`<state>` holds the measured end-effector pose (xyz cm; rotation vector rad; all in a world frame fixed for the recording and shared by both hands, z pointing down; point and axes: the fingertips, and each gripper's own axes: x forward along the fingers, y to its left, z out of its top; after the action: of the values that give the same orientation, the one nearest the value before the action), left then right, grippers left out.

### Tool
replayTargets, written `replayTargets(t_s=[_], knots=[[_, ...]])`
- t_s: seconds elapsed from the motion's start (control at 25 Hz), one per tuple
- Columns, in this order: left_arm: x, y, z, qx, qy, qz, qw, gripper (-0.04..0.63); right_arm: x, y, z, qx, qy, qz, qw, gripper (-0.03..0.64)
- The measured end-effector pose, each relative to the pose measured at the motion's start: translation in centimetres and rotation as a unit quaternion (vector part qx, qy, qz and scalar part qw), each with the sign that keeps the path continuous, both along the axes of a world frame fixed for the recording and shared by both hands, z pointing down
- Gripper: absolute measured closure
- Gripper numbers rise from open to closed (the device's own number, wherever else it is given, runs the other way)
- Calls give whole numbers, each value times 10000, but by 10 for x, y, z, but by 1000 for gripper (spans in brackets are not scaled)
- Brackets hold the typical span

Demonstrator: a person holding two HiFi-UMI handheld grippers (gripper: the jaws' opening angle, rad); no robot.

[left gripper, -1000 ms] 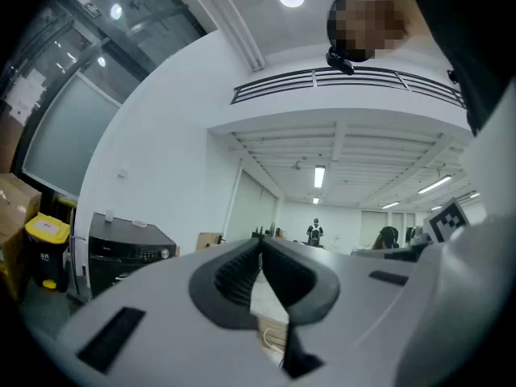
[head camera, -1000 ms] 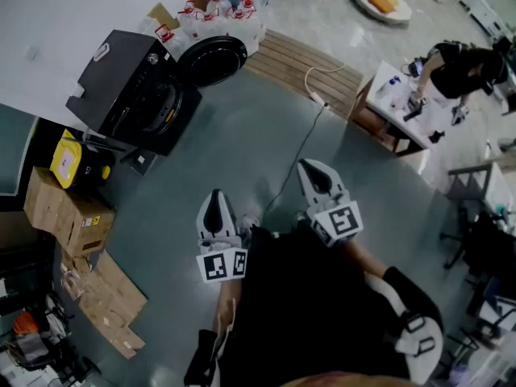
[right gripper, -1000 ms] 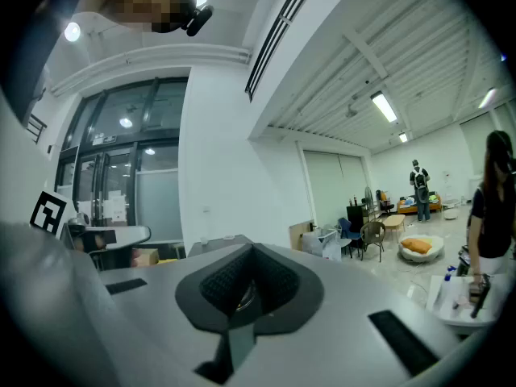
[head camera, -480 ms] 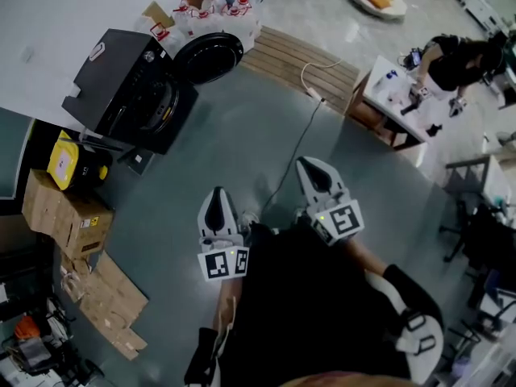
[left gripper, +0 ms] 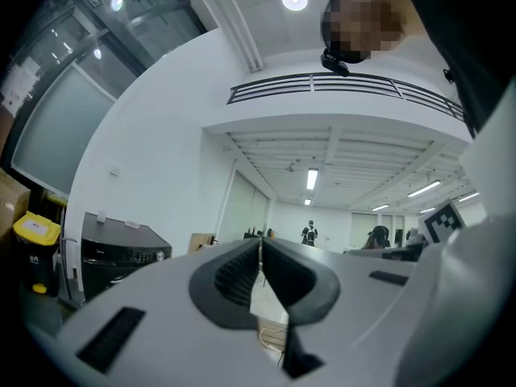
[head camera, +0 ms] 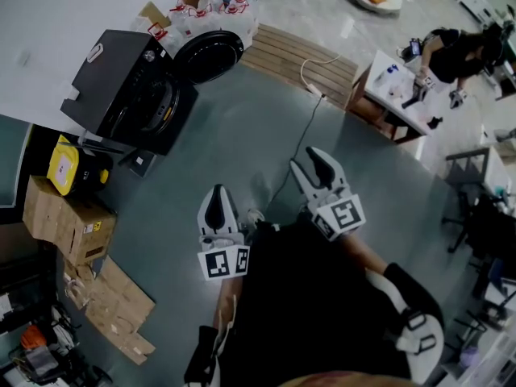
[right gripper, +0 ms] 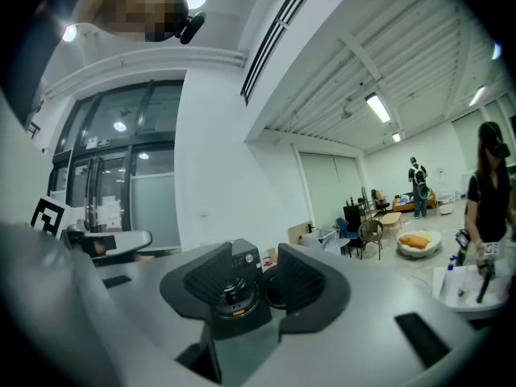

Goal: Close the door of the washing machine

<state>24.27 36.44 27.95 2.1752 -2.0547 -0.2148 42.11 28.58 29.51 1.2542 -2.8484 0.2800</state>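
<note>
The black front-loading washing machine (head camera: 129, 87) stands on the grey floor (head camera: 234, 143) at the upper left of the head view, well apart from both tools. Its round dark door (head camera: 211, 57) is swung wide open beside the drum opening. The left tool (head camera: 214, 206) is held level with its two jaws pressed together and nothing between them. The right tool (head camera: 313, 166) points toward the machine and its jaws are opening, also with nothing between them; in the right gripper view the machine (right gripper: 240, 266) shows far off through the gap. A yellow container (head camera: 66, 166) and brown cardboard boxes (head camera: 68, 220) sit near the machine, and a thin white cable (head camera: 302, 139) trails across the floor.
</note>
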Motion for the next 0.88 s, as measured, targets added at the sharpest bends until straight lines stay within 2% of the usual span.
replayTargets(t_s=[0.56, 0.88], knots=[[-72, -7, 13, -31, -47, 442, 9990, 580, -77, 5, 11, -66, 43, 197, 9998, 459], [-87, -50, 17, -49, 21, 409, 9991, 580, -99, -44, 21, -114, 3, 184, 9998, 468]])
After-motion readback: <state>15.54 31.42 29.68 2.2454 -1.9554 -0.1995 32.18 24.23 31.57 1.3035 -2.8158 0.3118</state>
